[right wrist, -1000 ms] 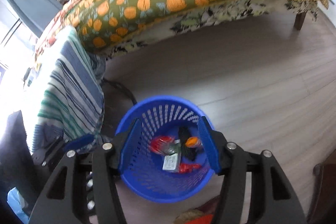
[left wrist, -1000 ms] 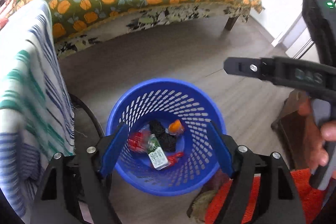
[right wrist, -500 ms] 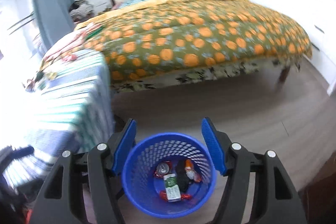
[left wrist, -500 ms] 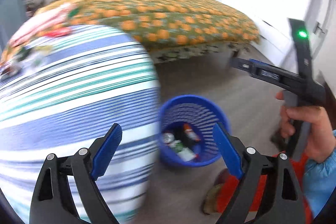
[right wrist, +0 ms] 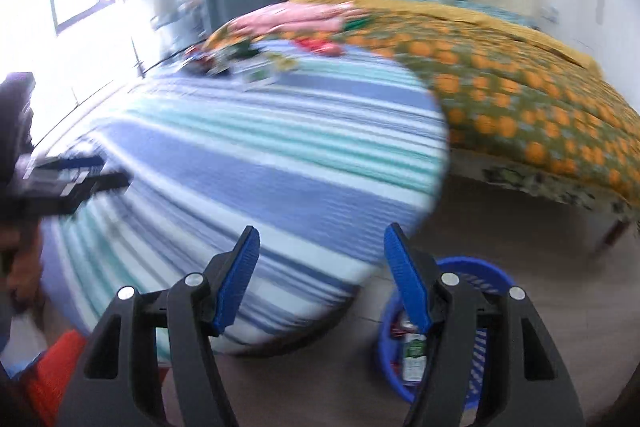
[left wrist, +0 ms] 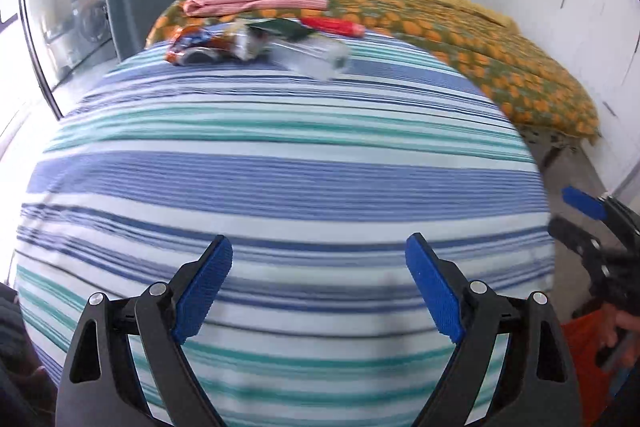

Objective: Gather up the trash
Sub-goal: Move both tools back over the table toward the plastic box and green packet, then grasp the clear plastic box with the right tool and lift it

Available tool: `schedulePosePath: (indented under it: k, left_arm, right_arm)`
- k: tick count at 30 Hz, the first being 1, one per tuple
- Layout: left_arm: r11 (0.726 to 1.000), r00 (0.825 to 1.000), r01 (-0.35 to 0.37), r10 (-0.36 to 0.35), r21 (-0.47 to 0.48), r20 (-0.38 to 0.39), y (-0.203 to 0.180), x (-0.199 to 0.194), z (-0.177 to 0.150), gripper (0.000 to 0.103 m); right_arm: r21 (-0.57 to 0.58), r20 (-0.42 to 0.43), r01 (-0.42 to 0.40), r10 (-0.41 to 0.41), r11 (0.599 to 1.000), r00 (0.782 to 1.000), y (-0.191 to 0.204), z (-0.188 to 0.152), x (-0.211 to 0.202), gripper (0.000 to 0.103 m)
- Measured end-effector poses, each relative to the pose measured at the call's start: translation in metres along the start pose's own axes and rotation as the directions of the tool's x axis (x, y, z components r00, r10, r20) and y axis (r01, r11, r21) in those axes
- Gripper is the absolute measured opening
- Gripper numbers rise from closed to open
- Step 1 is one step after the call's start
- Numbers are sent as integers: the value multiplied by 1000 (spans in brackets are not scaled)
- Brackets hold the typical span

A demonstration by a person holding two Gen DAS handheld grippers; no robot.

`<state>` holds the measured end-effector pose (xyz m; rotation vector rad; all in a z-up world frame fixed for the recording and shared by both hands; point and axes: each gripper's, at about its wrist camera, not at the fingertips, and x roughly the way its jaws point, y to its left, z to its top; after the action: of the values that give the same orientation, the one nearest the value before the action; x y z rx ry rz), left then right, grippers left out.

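Both sets of jaws stand released and empty: the left gripper (left wrist: 320,287) has just spread wide, the right gripper (right wrist: 322,279) somewhat less, likely readying for another pickup. The trash (left wrist: 256,43), wrappers and what looks like a clear bottle, lies at the far edge of the striped worktop (left wrist: 280,167). The blue basket (right wrist: 472,343) sits on the floor beside the worktop, holding pieces already dropped in.

Motion blur smears the trash pile (right wrist: 240,65) far ahead of the right gripper (right wrist: 320,279), whose right finger (right wrist: 408,283) hides part of the blue basket (right wrist: 486,359).
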<state>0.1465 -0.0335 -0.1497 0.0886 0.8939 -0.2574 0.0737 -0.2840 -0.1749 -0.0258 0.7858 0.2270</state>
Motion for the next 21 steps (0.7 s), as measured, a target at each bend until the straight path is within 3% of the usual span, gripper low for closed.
schedulePosePath:
  k: [4,12,21]
  left_arm:
    - [998,998,-56,56,-16,-13,41,17,19,88]
    - [996,993,-92,91,-20,-74,96,52,45,88]
    - [996,994,-85,83,-24,-71,104,60,45,93]
  right_arm:
    - [-28,-45,-53,51,998,998,21,15,17,64]
    - [-74,-111,-108,99,991,989,51,76,60,64]
    - [-97,-139,-102,88,990,986,63,155,146,69]
